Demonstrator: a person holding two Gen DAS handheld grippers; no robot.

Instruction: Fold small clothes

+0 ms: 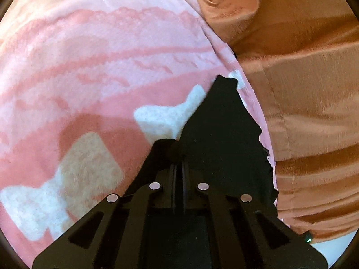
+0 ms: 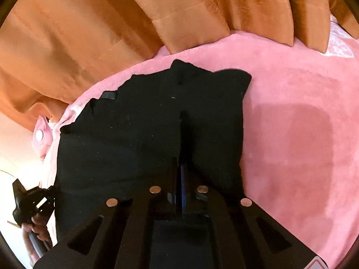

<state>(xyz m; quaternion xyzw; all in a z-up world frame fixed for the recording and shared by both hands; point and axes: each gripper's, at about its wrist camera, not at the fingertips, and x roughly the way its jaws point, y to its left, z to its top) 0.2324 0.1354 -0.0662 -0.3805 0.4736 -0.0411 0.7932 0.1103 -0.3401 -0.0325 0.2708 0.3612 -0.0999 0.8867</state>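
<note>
Already the left tongs [image 1: 178,157] are clenched on the black garment [image 2: 145,139], which spreads ahead of them over the pink blanket [image 1: 89,67]. Rightward, the right tongs [image 2: 182,154] pinch its cloth too. Folding looks underway, unfinished; its outline remains ragged.

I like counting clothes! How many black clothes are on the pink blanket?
1. A single black garment lies on the pink blanket, near the orange curtain. Both grippers pinch it. Another piece could be hidden underneath.
</note>
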